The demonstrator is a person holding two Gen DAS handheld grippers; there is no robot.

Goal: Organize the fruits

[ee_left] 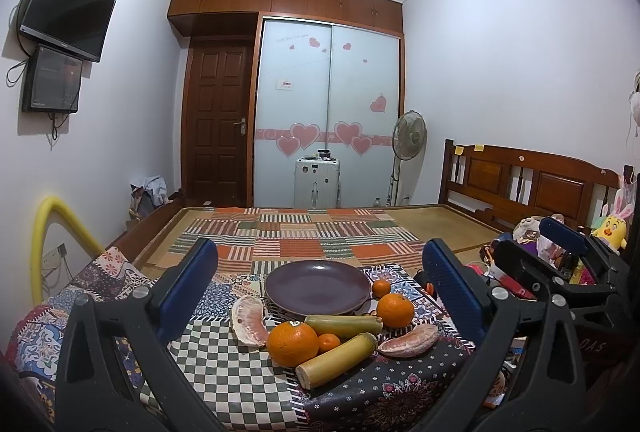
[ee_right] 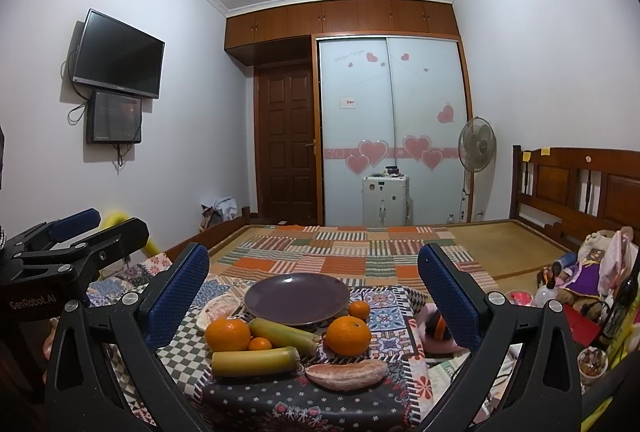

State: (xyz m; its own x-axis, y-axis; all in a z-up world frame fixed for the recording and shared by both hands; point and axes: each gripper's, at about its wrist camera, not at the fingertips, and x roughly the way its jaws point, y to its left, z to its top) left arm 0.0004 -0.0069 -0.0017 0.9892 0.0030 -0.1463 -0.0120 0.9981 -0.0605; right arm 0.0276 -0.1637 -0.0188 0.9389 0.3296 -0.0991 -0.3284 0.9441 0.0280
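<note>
- Patchwork cloth covers the worktop (ee_left: 248,384) at the lower centre of both views, with a bed behind it.
- Left gripper (ee_left: 320,296): its blue-padded jaws stand wide apart and grasp nothing, framing the fruit from above the near edge.
- Pomelo segment (ee_left: 250,318) lies at the left of the group, touching the plate's rim.
- Large orange (ee_left: 292,343) with a sticker sits near the front, a small mandarin (ee_left: 329,342) just beside it on its right.
- Two sugarcane pieces (ee_left: 338,360) lie across the middle, one behind the other.
- Purple plate (ee_left: 318,286) sits behind the fruit at frame centre, with nothing on it.
- Second orange (ee_left: 395,310) sits right of the plate, another small mandarin (ee_left: 381,288) behind it.
- Second pomelo segment (ee_left: 408,342) lies at the front right.
- Right gripper (ee_right: 314,300): jaws likewise spread wide and grasping nothing, hovering over the same fruit.
- Stuffed toys (ee_right: 588,264) crowd the right edge of the right wrist view.
</note>
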